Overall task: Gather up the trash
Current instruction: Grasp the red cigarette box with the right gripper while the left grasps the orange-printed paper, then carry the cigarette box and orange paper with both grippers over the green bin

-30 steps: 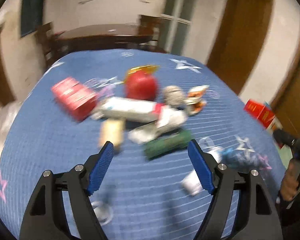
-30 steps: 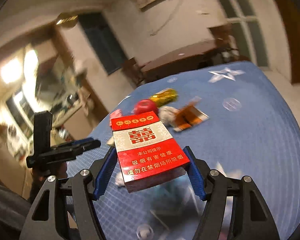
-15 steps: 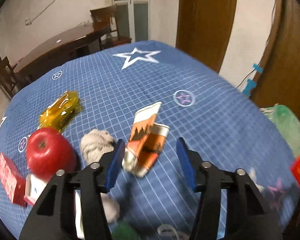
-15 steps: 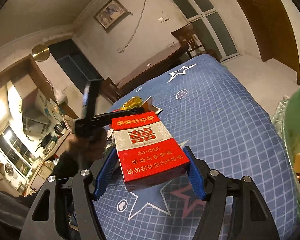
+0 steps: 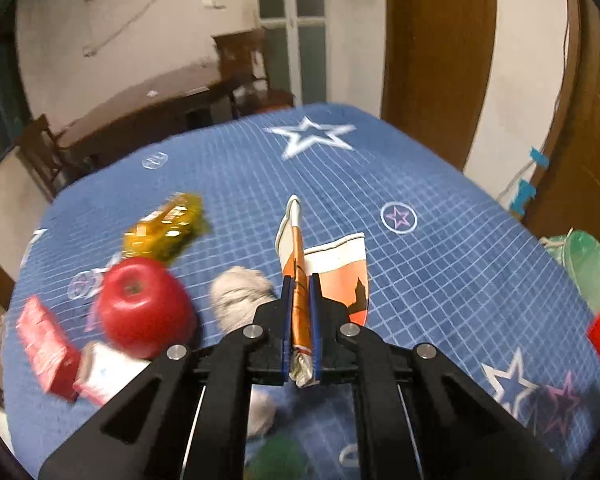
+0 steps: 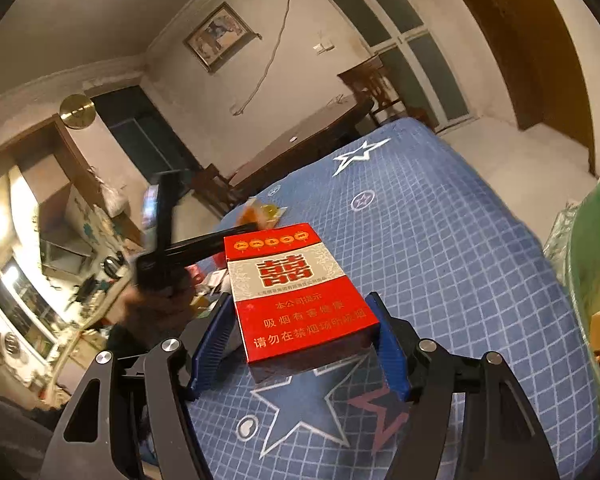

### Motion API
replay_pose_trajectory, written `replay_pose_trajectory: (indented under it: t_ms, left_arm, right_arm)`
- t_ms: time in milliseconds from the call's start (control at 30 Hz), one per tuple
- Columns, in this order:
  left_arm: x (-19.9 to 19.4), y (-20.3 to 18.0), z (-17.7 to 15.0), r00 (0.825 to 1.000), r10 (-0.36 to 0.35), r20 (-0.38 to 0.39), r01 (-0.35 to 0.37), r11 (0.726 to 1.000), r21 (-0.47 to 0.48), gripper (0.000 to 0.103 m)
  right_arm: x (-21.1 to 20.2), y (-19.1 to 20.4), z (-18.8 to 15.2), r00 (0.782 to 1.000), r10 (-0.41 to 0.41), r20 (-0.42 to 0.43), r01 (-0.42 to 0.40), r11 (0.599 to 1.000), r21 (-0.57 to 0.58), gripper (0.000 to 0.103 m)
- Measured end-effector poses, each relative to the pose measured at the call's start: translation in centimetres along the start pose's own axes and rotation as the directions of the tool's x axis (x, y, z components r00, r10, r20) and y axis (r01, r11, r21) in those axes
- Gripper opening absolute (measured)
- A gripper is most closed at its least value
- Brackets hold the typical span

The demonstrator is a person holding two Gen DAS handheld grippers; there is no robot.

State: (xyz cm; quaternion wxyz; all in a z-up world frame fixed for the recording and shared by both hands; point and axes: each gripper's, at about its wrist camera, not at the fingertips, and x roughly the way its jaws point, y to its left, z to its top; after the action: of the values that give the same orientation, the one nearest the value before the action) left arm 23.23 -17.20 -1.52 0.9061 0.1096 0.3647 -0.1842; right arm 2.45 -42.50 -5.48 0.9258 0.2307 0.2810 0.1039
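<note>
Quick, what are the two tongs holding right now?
Left tongs: shut on the orange wrapper.
Right tongs: holding the red cigarette box.

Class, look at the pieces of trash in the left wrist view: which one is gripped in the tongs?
The orange-and-white wrapper: it stands pinched between the shut left tongs, while the yellow wrapper and red carton lie untouched.

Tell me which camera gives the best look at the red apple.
The left wrist view. There the red apple sits whole on the blue cloth, left of the left gripper, which is shut on an orange wrapper, only slightly blurred. In the right wrist view I cannot make out the apple.
</note>
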Motion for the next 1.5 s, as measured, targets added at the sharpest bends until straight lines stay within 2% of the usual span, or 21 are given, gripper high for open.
replay_pose_trajectory:
  t_ms: [267, 367, 500, 733, 933, 1133, 1500]
  left_arm:
    - [-6.6, -0.1, -3.0, 0.996, 0.068, 0.051, -0.062, 0.993, -0.101, 0.006]
    - [-8.5, -0.6, -4.5, 0.993, 0.093, 0.072, -0.083, 0.989, -0.126, 0.006]
    - [-10.3, -1.5, -6.1, 0.980, 0.166, 0.110, -0.150, 0.979, -0.141, 0.006]
    - [-12.0, -3.0, -7.4, 0.972, 0.194, 0.132, -0.175, 0.975, -0.138, 0.006]
    - [-12.7, -4.5, -6.9, 0.969, 0.186, 0.161, -0.167, 0.978, -0.121, 0.006]
    - [-13.1, -6.8, -5.6, 0.967, 0.162, 0.195, -0.147, 0.985, -0.086, 0.006]
    - [-11.6, -12.3, -3.8, 0.983, 0.039, 0.180, -0.044, 0.999, 0.023, 0.006]
  right_arm:
    - [0.7, 3.6, -0.4, 0.984, -0.175, 0.037, 0.178, 0.977, -0.113, 0.067]
    - [0.8, 4.9, -0.9, 0.978, -0.201, 0.046, 0.206, 0.968, -0.141, 0.067]
    - [0.8, 6.4, -1.5, 0.973, -0.224, 0.059, 0.231, 0.955, -0.187, 0.067]
    - [0.1, 8.5, -2.3, 0.968, -0.242, 0.071, 0.252, 0.936, -0.245, 0.067]
    - [-2.3, 8.9, -1.5, 0.957, -0.260, 0.129, 0.285, 0.923, -0.256, 0.067]
    - [-5.4, 8.4, 0.2, 0.935, -0.292, 0.201, 0.338, 0.907, -0.253, 0.067]
    - [-10.6, 5.3, 2.7, 0.870, -0.411, 0.271, 0.468, 0.862, -0.193, 0.067]
